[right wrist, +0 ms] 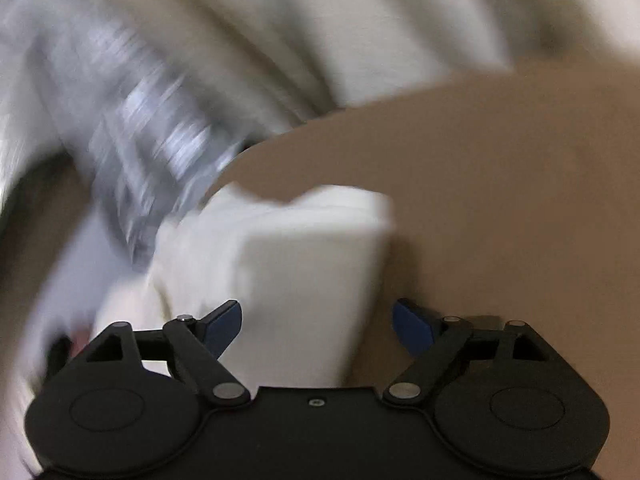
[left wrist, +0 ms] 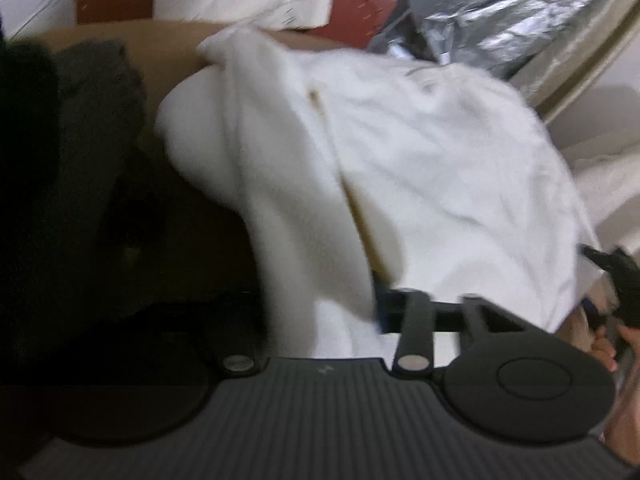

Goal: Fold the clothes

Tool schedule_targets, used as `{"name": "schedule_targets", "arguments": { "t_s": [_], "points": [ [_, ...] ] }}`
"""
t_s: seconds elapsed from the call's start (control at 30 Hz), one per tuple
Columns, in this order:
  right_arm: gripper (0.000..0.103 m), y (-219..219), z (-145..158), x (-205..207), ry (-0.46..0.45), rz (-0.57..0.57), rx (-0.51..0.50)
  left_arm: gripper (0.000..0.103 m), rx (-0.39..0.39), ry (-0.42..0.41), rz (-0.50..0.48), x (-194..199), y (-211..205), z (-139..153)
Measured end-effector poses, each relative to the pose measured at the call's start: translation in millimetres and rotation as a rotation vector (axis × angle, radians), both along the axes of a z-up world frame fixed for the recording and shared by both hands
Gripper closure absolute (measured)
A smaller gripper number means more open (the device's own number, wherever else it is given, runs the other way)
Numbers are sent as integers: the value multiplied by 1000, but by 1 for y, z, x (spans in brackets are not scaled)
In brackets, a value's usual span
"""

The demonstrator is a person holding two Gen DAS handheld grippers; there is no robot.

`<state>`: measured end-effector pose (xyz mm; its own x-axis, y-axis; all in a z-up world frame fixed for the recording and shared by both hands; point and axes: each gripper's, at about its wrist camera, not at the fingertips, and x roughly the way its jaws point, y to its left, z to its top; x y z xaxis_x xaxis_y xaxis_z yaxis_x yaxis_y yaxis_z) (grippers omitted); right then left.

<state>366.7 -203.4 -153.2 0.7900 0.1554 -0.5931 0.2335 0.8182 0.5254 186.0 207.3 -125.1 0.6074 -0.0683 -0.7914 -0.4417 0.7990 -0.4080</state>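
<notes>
White garment (left wrist: 400, 168) lies spread on the brown counter (left wrist: 176, 52) ahead of the left tongs (left wrist: 384, 312), whose grip I cannot tell. Right tongs (right wrist: 316, 324) stand released, cloth between their blue fingers (right wrist: 224, 326).

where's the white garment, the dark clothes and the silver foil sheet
white garment (left wrist: 420, 168): left wrist view, middle of its spread body
dark clothes (left wrist: 92, 92): left wrist view, grey top of the pile
silver foil sheet (left wrist: 504, 12): left wrist view, crinkled middle
</notes>
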Motion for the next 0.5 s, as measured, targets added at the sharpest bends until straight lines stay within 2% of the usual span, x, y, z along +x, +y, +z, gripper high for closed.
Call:
{"name": "schedule_targets", "arguments": {
  "t_s": [0.03, 0.1, 0.13, 0.17, 0.2, 0.3, 0.33, 0.37, 0.4, 0.47, 0.5],
  "points": [
    [85, 10, 12, 4, -27, 73, -91, 70, 14, -5, -9, -2, -1, 3],
    [89, 27, 36, 9, -91, 207, -265, 70, 13, -4, -10, -3, -2, 5],
    [91, 29, 48, 2, -158, 209, -313, 70, 13, -3, -11, -4, -3, 6],
    [91, 31, 52, -3, -171, 191, -379, 70, 8, 1, -11, -4, -4, 4],
    [91, 33, 43, -2, -127, 174, -427, 69, -4, 10, -12, -5, -4, -2],
    [86, 36, 15, -2, 9, 123, -566, 61, -38, 29, 6, -7, -3, -17],
    [76, 38, 5, -6, 46, 106, -592, 61, -48, 32, 20, -7, -1, -21],
    [69, 45, 3, -14, 29, 79, -651, 61, -54, 33, 27, -7, 0, -22],
    [56, 53, 2, -23, 15, 54, -706, 60, -52, 30, 24, -7, 1, -18],
    [53, 65, 11, -41, 9, 38, -755, 58, -23, 34, 11, -7, -3, -14],
    [53, 64, 19, -54, -7, 40, -726, 55, -6, 41, 6, -6, -5, -12]
  ]
}}
